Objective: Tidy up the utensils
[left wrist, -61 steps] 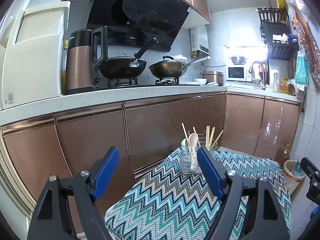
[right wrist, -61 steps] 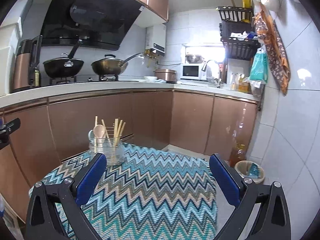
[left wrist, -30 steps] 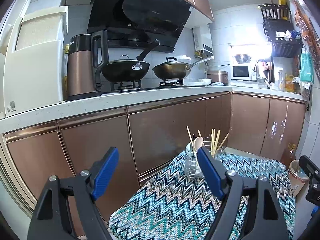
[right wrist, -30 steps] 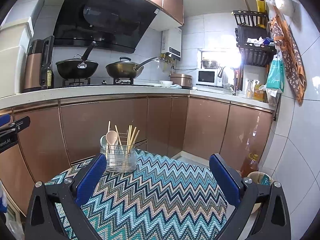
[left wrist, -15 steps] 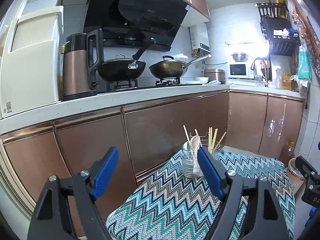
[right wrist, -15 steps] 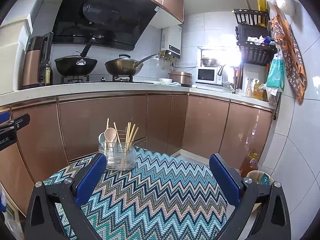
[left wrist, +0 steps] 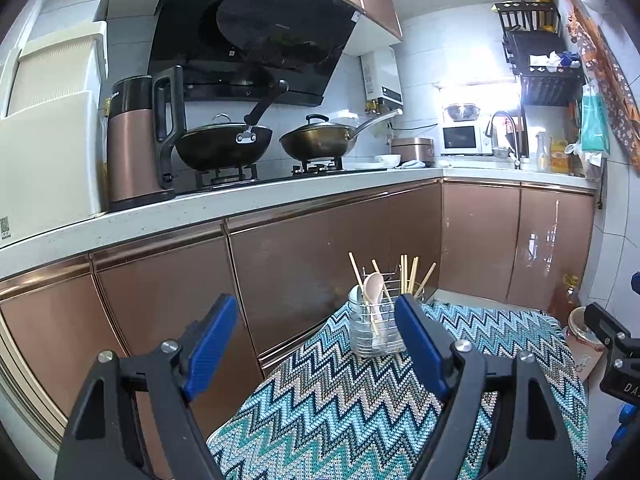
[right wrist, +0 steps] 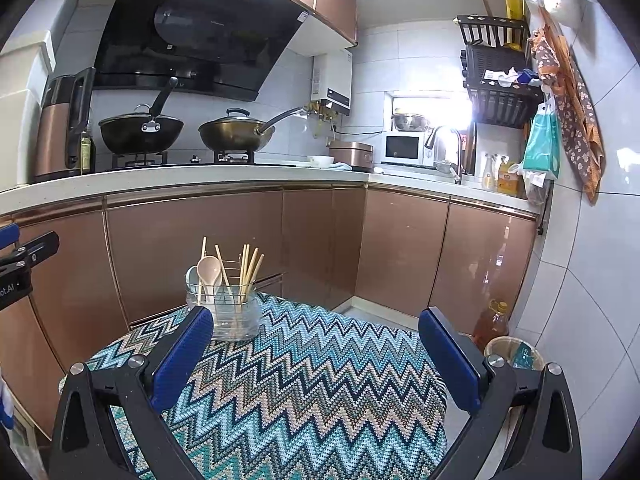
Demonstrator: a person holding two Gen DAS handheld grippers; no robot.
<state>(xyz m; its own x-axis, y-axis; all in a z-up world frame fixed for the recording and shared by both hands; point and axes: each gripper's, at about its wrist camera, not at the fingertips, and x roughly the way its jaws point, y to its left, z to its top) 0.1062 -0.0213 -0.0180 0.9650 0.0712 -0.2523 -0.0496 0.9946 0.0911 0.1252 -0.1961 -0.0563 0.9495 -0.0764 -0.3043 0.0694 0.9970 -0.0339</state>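
While both pairs of tongs hang wide apart with nothing between their blue pads, the utensil holder (right wrist: 234, 312) stands upright on the far left part of the surface (right wrist: 320, 392), which is draped in a zigzag-patterned cloth. The left tongs (left wrist: 316, 344) point at the cabinet fronts with the holder just behind the right-hand pad; the right tongs (right wrist: 316, 356) sit over the cloth with the holder just beyond the left pad.

The holder looks like clear plastic or glass ringed by a thin wire frame, so it is probably light, smooth and easy to tip. Inside lean a pale pink spoon (right wrist: 209, 271), a pale greenish spoon (right wrist: 193, 276) behind it, and wooden chopsticks (right wrist: 249, 264). The chopsticks seem stiff, slim and light, and best pinched high on the bare shaft above the rim. The spoons may be ceramic or plastic, so likely slick; the neck below the bowl seems the safest hold.

Readable writing is scarce: partial letters on the other tool's body, at the edge of each view, are too cropped to make out.
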